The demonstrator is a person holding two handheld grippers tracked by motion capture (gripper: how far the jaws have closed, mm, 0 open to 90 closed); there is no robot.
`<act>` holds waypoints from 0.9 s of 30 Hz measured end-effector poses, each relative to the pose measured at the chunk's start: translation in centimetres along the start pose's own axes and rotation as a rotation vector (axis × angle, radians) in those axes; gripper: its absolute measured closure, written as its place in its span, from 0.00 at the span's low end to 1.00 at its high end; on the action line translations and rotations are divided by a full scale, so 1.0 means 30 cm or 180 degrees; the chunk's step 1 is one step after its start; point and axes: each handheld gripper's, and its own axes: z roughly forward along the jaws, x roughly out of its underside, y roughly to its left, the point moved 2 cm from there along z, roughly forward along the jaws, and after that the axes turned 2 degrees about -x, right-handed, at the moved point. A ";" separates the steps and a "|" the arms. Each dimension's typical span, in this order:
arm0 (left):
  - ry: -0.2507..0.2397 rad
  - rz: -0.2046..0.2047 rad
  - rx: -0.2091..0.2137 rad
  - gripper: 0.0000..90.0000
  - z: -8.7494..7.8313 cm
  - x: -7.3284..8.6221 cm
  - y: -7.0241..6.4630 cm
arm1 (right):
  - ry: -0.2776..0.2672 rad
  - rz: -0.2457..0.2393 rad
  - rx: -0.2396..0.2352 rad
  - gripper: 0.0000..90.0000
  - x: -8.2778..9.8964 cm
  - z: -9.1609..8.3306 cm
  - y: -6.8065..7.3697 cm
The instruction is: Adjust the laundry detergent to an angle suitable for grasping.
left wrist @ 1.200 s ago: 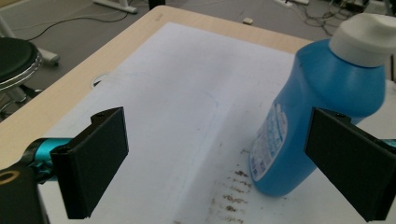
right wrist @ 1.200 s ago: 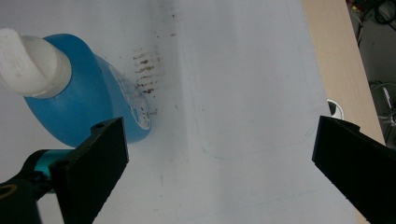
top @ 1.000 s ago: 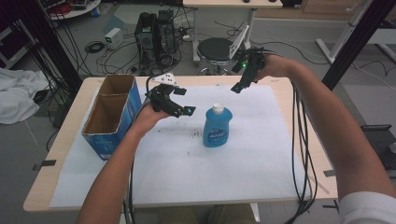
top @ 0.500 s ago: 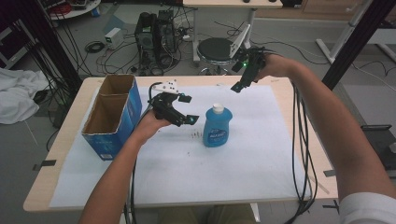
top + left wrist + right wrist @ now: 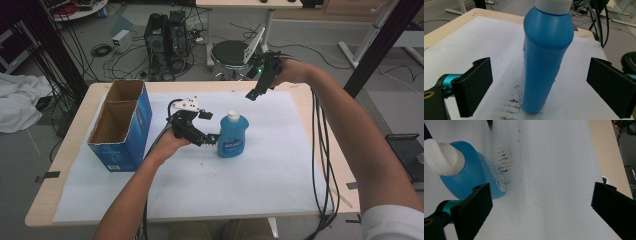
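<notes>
Near the middle of the bench point(image 5: 300, 95) stands the blue bottle point(image 5: 231, 136) with a white cap, upright on the white paper sheet point(image 5: 260, 170). The left hand-held gripper point(image 5: 209, 127) is just beside the bottle on its left side, with its jaws spread wide. From the left gripper view the bottle point(image 5: 544, 62) rises between the two jaws, and there is a clear gap on each side, so they do not touch it. The right hand-held gripper point(image 5: 256, 91) hangs above the far part of the bench, well apart from the bottle, and its jaws are also wide and hold nothing. Its own view looks down on the bottle point(image 5: 471, 177) and on some small brown stains point(image 5: 504, 161) on the paper next to it. A blue cardboard box point(image 5: 121, 125), open at the top, stands near the left edge of the bench. Nothing stands between the left hand-held gripper and the bottle. Behind the bench, on the floor, are a black stool point(image 5: 229, 52), a dark computer case point(image 5: 167, 37) and many cables.
</notes>
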 end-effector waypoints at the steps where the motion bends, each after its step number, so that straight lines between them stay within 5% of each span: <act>1: 0.0004 0.0019 -0.0015 0.07 0.004 0.003 -0.002 | -0.0002 -0.0023 -0.0007 0.03 -0.001 0.002 0.000; 7: -0.0093 -0.0060 -0.0050 0.07 0.035 0.011 -0.018 | -0.0010 -0.0030 -0.0018 0.03 -0.004 0.005 0.000; 21: -0.0039 -0.0088 0.0015 0.07 0.124 0.019 -0.040 | -0.0040 -0.0057 -0.0023 0.03 -0.009 0.004 0.001; 27: -0.0049 -0.0095 -0.0059 0.07 0.154 0.022 -0.038 | -0.0042 -0.0034 -0.0004 0.03 -0.007 0.000 0.001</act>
